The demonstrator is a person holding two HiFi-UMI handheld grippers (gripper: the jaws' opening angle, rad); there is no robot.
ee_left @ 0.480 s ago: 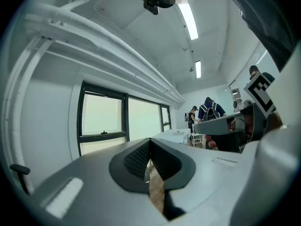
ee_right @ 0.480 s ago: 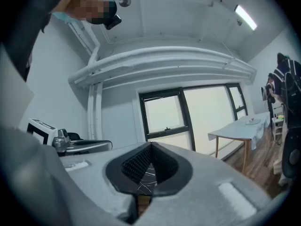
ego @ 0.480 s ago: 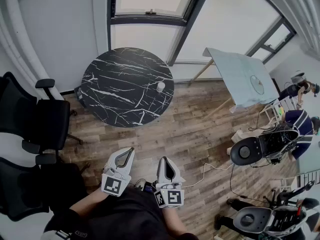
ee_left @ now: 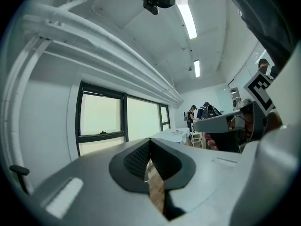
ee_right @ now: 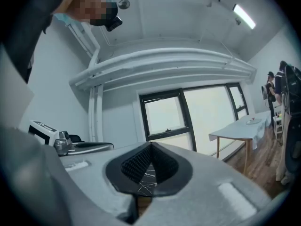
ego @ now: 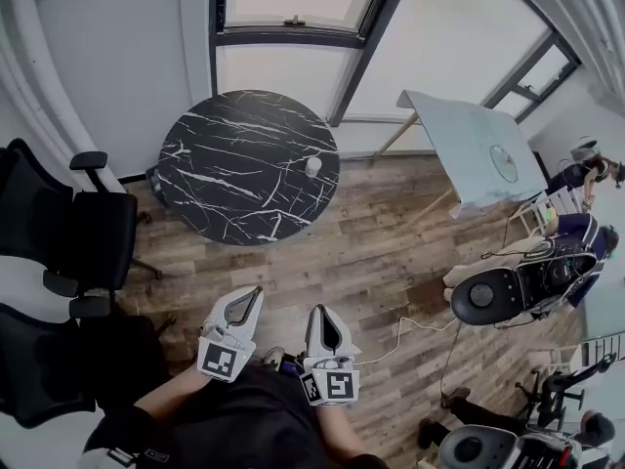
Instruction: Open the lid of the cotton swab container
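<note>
We hold left claw point(ego: 254, 294) and right claw point(ego: 320, 313) pressed together, empty, well apart from the cotton swab container point(ego: 313, 168) on the surface point(ego: 225, 154).

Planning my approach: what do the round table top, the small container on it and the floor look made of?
Round table top: black marble or marble-look laminate, white veins, smooth.
Small container: pale, probably plastic; too small to be sure.
Floor: wood or wood-look planks, grain and board seams show.
</note>
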